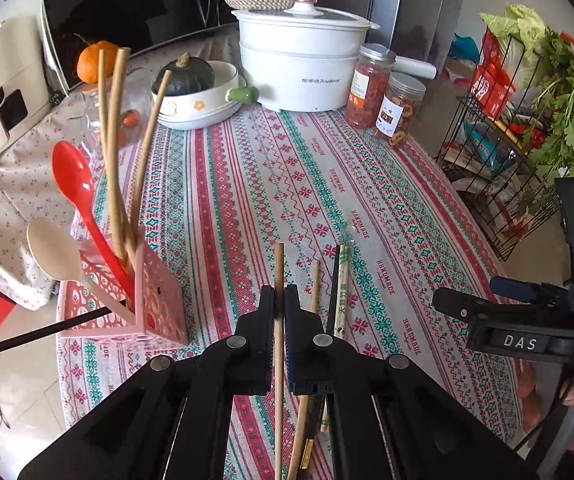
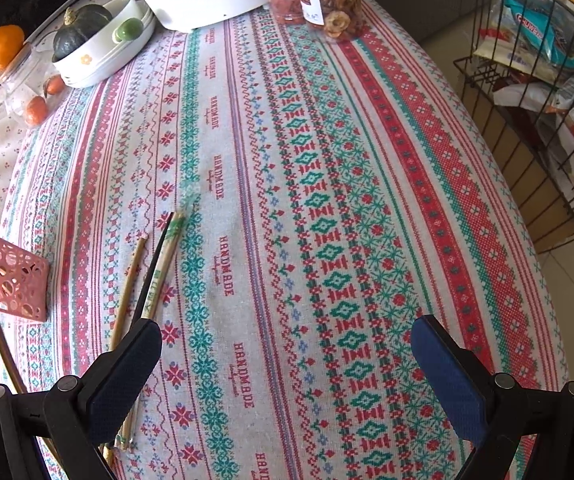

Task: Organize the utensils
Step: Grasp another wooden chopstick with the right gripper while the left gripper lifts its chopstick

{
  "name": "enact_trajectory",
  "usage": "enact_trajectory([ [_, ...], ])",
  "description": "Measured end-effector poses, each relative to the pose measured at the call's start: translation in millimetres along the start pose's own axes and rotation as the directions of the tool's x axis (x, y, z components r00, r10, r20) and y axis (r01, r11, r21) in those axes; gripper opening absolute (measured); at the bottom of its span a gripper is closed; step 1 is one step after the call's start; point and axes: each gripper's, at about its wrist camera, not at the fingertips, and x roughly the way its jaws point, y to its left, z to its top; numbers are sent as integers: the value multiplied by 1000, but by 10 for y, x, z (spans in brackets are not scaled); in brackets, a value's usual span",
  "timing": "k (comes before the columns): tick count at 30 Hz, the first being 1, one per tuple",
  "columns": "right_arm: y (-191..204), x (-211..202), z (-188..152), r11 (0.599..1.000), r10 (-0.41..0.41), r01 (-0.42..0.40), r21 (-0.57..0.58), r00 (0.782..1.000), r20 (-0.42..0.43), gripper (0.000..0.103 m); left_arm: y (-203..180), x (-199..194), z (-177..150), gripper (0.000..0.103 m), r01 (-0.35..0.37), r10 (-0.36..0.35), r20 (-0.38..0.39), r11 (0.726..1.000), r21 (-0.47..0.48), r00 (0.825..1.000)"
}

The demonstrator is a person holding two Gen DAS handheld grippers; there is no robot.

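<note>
Chopstick [image 1: 278, 280] clamped in left tool [image 1: 278, 300], long axis pointing away along fingers.

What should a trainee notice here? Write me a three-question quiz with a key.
1. True or false: the right gripper holds a chopstick.
2. The left gripper is shut on: A a fork, B a wooden chopstick, C a knife.
3. Fill in: the red spoon stands in the pink ____.
Key: 1 false, its jaws are open and empty; 2 B; 3 holder.
</note>
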Motion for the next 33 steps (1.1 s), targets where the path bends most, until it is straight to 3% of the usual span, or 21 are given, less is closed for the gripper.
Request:
enact_trajectory([
  [8,149,62,3,999,13,-13,-30,1000,-15,102,328,-491,-288,4,46,-42,82,998,-49,996],
  [15,413,118,76,994,98,-99,-43,995,-17,101,634,-757,-413,4,68,-50,156,992,-110,986],
  [17,528,158,89,989,137,-138,-44,990,-24,93,678,-815,-423,4,63,-44,175,993,-104,984],
  [21,758,290,125,971,238,-240,-24,969,-66,64,758,-829,-444,4,75,-56,177,992,-101,983],
  [24,927,411,160,965,257,-260,-30,963,-83,47,823,-811,-459,4,86,-66,172,990,-110,983],
  [28,1066,559,186,963,266,-270,-22,959,-98,41,923,-811,-479,4,100,-77,172,987,-126,982],
  [33,1181,719,201,985,156,-163,-54,981,-112,35,1017,-834,-524,5,105,-80,177,985,-140,981],
])
